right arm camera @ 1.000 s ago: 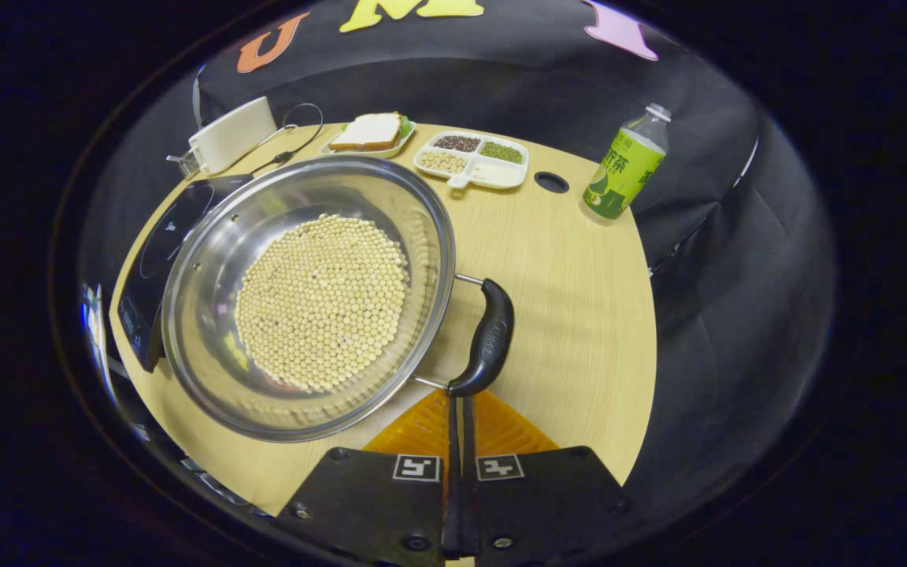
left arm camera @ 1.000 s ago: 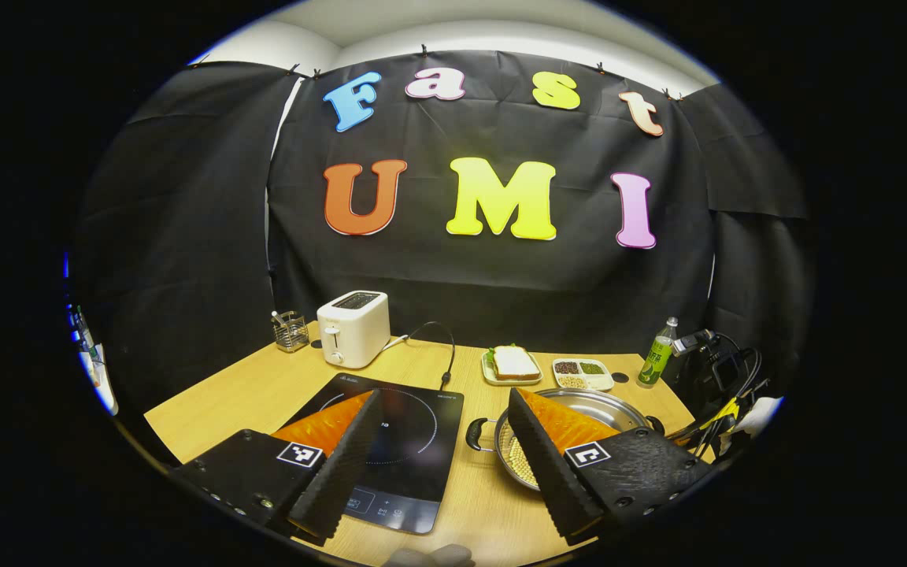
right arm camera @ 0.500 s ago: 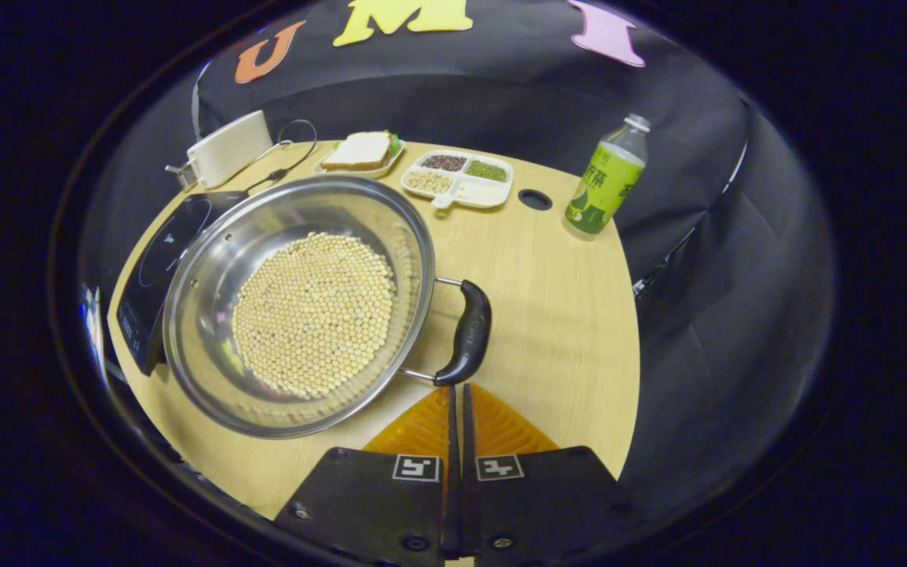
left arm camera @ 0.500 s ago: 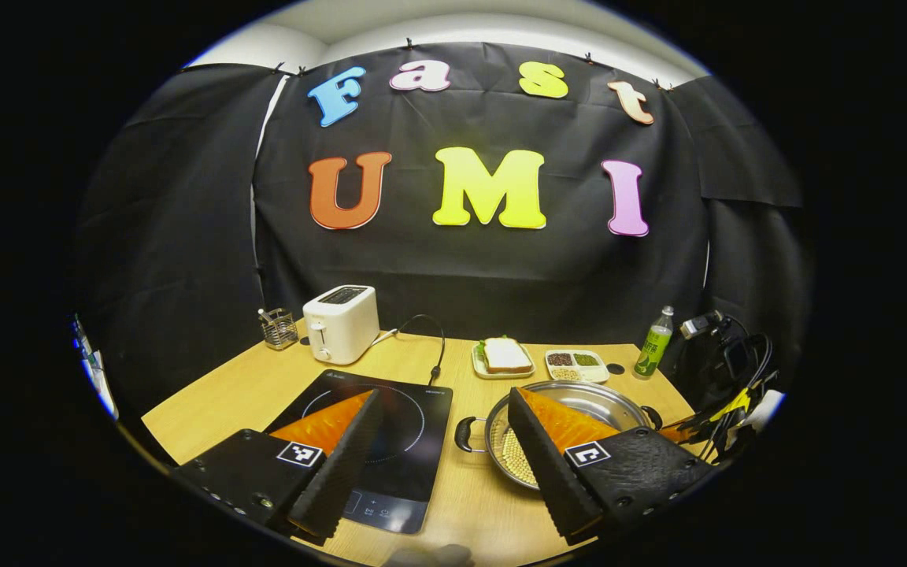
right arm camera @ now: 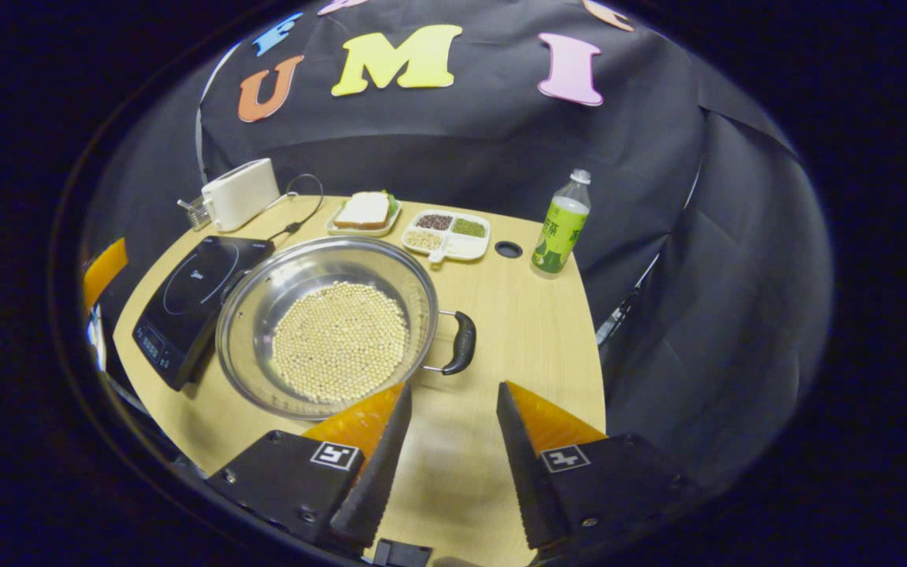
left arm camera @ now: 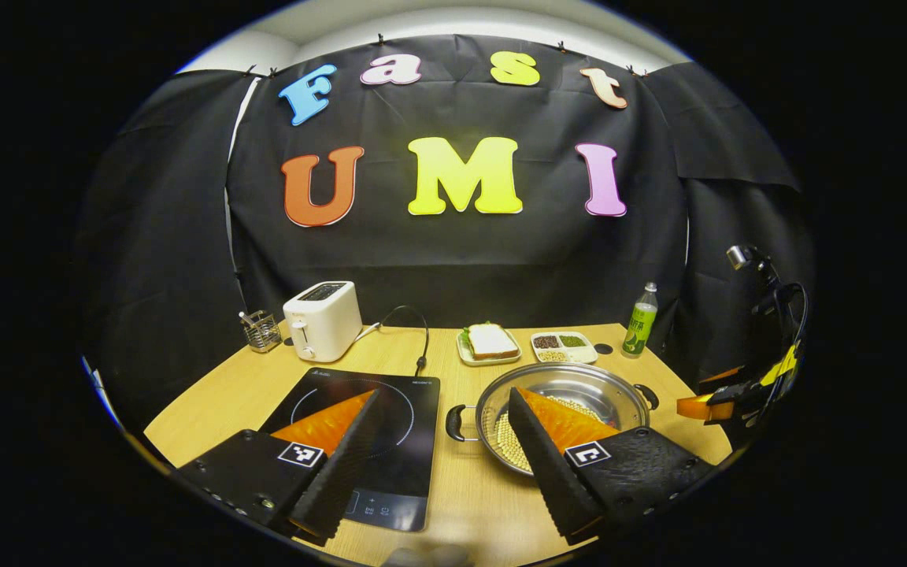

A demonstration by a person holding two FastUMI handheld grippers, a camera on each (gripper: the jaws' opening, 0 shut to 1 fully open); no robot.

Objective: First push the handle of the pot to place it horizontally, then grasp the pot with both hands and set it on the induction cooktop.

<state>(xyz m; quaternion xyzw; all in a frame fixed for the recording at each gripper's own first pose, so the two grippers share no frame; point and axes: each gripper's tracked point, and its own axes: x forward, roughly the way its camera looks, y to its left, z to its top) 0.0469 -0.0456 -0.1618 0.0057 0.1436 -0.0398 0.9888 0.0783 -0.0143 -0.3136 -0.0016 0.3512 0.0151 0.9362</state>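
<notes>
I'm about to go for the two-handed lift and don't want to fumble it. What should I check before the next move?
1. Right tool open: ok.
2. Left tool open: ok.
3. Pot handles lying level: right handle ok; left handle cannot tell.
4. Induction cooktop surface free: ok.
5. Tools around the handles: not ok, both hang short of them.
6. Beans settled in the pot: ok.

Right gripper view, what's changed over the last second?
The right tool has opened and backed away from the pot handle, which it had been pushing shut. The left tool stays open. The pot still sits beside the induction cooktop.
</notes>
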